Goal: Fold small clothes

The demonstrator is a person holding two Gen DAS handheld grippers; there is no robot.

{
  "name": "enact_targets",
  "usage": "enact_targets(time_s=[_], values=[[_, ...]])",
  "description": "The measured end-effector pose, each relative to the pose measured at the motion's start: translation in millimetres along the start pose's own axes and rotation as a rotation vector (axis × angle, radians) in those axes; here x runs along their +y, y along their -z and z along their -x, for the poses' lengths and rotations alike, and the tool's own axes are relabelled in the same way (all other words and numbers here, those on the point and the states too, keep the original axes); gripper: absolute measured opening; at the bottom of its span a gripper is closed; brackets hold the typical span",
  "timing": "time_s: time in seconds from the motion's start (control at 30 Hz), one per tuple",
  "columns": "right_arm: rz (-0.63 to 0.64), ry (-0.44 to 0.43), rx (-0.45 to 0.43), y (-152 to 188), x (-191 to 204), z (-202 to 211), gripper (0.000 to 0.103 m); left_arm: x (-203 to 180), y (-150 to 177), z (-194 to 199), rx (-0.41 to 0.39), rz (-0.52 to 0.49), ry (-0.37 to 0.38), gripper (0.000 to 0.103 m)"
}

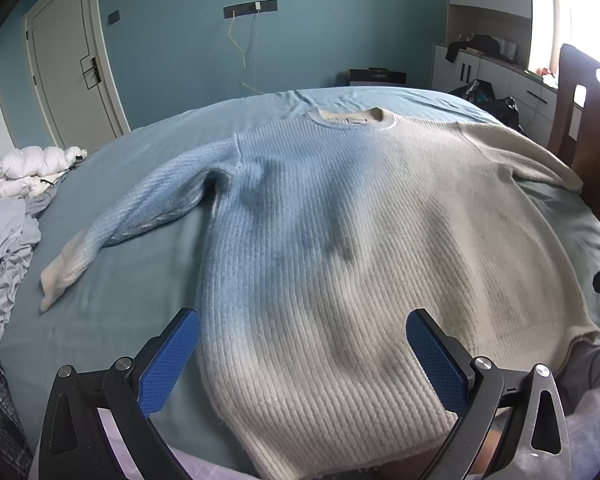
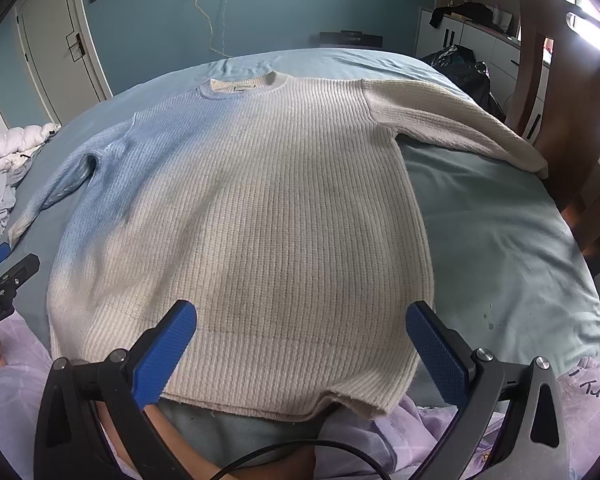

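A ribbed knit sweater [image 1: 340,220] [image 2: 268,208], blue fading to cream, lies flat and face up on a blue bed sheet [image 1: 112,288] [image 2: 500,240]. Its collar is at the far side and both sleeves are spread outward. My left gripper [image 1: 302,330] hovers open over the sweater's lower left part, blue pads wide apart, nothing between them. My right gripper [image 2: 300,320] hovers open above the hem's middle, also holding nothing. The left gripper's tip [image 2: 8,268] shows at the left edge of the right wrist view.
A white puffy jacket [image 1: 24,172] and crumpled grey cloth [image 1: 4,248] lie at the bed's left side. A wooden chair [image 2: 560,100] stands at the right. Cabinets [image 1: 500,76] with dark clutter line the far right wall. A black cable [image 2: 292,456] runs below the right gripper.
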State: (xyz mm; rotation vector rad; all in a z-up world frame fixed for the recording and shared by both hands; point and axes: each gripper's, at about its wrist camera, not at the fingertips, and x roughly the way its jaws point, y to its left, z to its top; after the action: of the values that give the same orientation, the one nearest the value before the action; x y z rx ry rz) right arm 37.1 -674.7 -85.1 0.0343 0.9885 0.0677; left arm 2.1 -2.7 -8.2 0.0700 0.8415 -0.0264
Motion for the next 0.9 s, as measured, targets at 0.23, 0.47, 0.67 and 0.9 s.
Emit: enact_targets(time_s=[0.23,0.47,0.67,0.9], values=[[0.005,0.006,0.006,0.3,1.2,-0.5,0.102,-1.2,0.1,-0.4,-0.004,0.000,0.001,0.103],[0.004,0.005,-0.005,0.4,2.0,-0.4,0.102,-5.0,0.6,0.3,-0.002,-0.005,0.001,0.103],[0.000,0.000,-0.016,0.8,2.2,-0.4,0.102,-4.7,1.4,-1.1,0.002,-0.005,0.001,0.103],[-0.001,-0.003,-0.022,0.5,2.2,-0.3,0.102,-5.0,1.4,-1.2,-0.001,-0.011,-0.005,0.103]])
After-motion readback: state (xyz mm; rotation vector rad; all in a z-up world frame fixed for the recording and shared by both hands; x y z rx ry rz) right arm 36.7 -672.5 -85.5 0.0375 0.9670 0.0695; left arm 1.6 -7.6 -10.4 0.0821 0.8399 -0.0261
